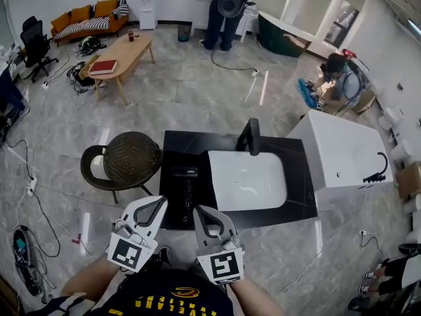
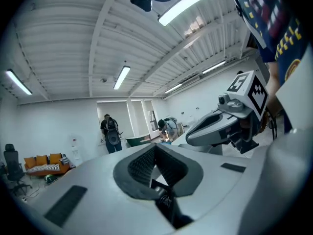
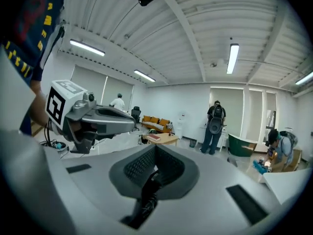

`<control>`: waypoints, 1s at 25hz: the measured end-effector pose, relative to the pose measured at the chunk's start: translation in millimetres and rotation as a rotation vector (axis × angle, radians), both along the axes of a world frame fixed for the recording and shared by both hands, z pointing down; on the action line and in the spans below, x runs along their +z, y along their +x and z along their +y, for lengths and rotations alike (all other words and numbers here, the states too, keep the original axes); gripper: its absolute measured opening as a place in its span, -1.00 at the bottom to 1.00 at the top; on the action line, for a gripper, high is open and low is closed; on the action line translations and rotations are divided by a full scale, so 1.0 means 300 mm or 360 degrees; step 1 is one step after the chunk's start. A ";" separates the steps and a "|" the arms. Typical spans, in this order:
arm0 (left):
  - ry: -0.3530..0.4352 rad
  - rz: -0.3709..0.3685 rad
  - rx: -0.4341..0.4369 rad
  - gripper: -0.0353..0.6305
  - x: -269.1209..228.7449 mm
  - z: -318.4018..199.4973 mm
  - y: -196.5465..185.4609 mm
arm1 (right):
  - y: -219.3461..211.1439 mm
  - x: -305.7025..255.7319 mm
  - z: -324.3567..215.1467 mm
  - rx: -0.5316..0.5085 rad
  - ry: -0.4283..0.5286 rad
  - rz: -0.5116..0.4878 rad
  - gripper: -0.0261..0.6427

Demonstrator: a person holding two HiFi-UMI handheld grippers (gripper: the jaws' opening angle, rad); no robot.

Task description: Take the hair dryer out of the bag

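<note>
While both grippers sit close to the person's chest, well short of the black counter [image 1: 299, 176], no part of the extraction is under way. Hazards, L to R:

1. Wicker chair [image 1: 128, 157]: stands just beside the counter's L end. A low approach from that side could catch its backrest.
2. L gripper [image 1: 156, 206]: jaws clenched together, nothing between them. If brought down shut, it would shove the bag, not grip it.
3. Dark item [image 1: 185, 174]: lies on the counter, L of the basin [image 1: 217, 158]; prob. the bag. The hair dryer cannot be made out and is presumably inside. Black on black makes the opening hard to find, so a grip may take fabric only and drag the whole bag toward the near edge.
4. R gripper [image 1: 200, 214]: jaws likewise pressed shut, empty. Same caution as item 2.
5. Basin and faucet [image 1: 250, 137]: near the bag's R side. A dryer that comes free w/ a jerk could strike the faucet or drop into the basin.
</note>
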State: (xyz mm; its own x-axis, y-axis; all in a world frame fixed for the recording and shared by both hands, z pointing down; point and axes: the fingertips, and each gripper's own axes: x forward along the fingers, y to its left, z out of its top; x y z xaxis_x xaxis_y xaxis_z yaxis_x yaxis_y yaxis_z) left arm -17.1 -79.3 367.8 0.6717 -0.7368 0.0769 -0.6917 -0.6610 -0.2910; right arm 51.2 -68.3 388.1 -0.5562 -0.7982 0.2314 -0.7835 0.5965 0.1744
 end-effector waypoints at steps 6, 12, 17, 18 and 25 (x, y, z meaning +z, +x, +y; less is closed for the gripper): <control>-0.0065 0.0146 -0.0057 -0.88 -0.050 0.038 0.079 | 0.050 -0.060 0.023 0.0067 0.0064 -0.0144 -0.90; -0.0105 0.0138 -0.0095 -0.88 -0.044 0.042 0.109 | 0.060 -0.084 0.019 0.0071 0.0120 -0.0212 -0.90; -0.0092 0.0129 -0.0117 -0.88 -0.053 0.053 0.112 | 0.075 -0.080 -0.003 0.0113 0.0136 -0.0222 -0.90; -0.0086 0.0128 -0.0122 -0.88 -0.055 0.054 0.111 | 0.075 -0.080 -0.006 0.0116 0.0141 -0.0226 -0.90; -0.0112 0.0170 -0.0136 -0.88 -0.042 0.055 0.098 | 0.059 -0.079 -0.008 0.0097 0.0133 -0.0268 -0.90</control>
State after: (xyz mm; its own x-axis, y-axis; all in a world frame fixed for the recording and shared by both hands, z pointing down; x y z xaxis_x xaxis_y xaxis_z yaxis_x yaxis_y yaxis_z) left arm 12.4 -62.7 355.1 0.6138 -0.7871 0.0617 -0.7710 -0.6144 -0.1678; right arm 68.8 -70.6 364.5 -0.5317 -0.8440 0.0705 -0.8398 0.5362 0.0848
